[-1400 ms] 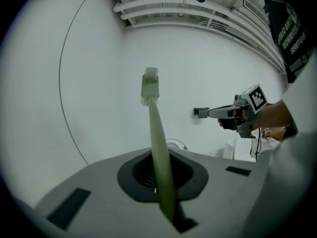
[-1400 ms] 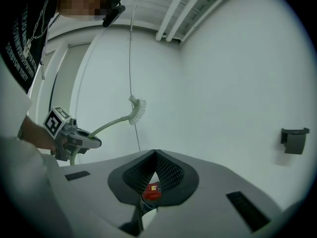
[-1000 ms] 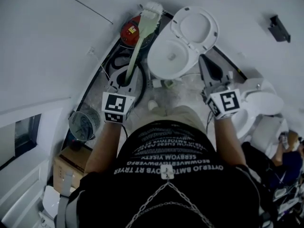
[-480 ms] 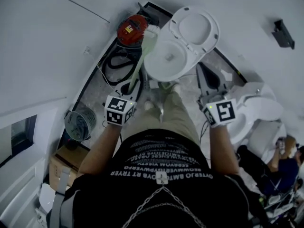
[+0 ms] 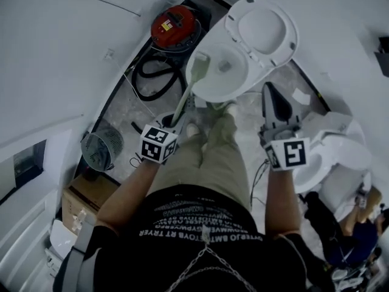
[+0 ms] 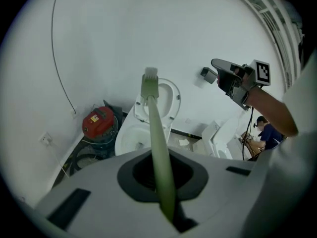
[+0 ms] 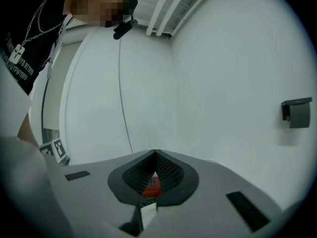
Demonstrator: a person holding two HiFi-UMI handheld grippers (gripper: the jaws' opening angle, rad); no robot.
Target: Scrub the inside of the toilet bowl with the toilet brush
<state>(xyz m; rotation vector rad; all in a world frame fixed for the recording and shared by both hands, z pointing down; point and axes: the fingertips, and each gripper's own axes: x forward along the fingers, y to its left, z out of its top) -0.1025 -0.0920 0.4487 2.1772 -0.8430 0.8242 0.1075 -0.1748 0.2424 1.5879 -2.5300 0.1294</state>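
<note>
Left claw (image 5: 174,122) is clamped on the brush (image 5: 189,92), gripping the low end of its handle; my left gripper view shows the handle running straight out between the jaws. It is a slim, pale green stick that ends in a narrow, flat, whitish-green head. In the head view the brush slants up and to the right, and its head sits over the left part of the toilet bowl (image 5: 236,94), inside the rim. I cannot tell whether the bristles touch the porcelain. The bowl is white, near the top centre of the frame, with its lid (image 5: 263,29) tipped up against the wall.

Right claw (image 5: 271,96) is empty with its jaws together, held right of the bowl and apart from it.

I also see a red vacuum (image 5: 175,26) in the upper left, just beside the bowl, and a second toilet (image 5: 333,148) at the right edge.
</note>
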